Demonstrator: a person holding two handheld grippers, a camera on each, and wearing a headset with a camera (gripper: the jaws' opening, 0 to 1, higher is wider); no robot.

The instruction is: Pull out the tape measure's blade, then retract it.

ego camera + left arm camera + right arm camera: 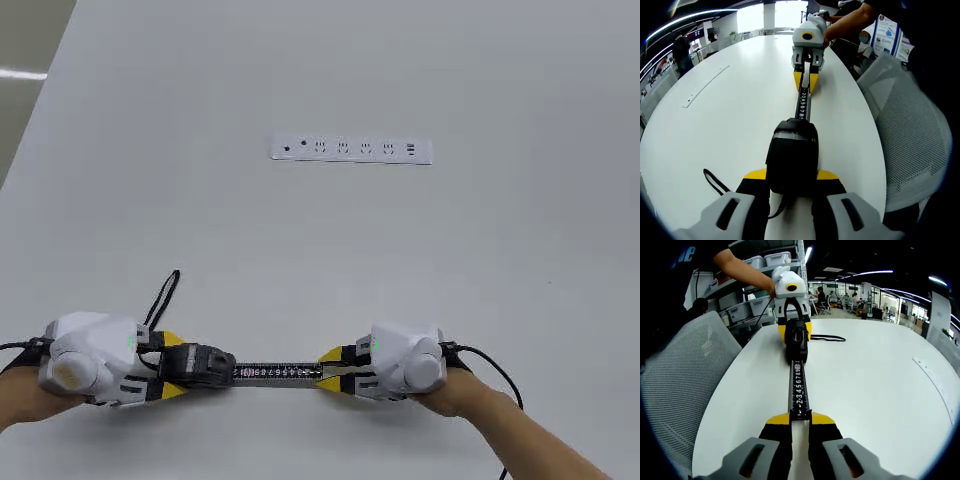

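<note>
Pull-out step, lower centre of frame: left tongs [172,366] clamp the tape measure case [205,365]; right tongs [332,369] pinch the short-drawn blade [278,371]. Next, probably: draw apart.

This is looking like an open-plan office doubling as a lab. A long white tabletop [450,260] is carrying a power strip [351,149], a grey mesh chair [685,370] is standing beside it, shelves [737,287] are holding plastic storage bins [775,259], strip lights [875,273] are glowing overhead, and people [821,294] are sitting far off in the background.
</note>
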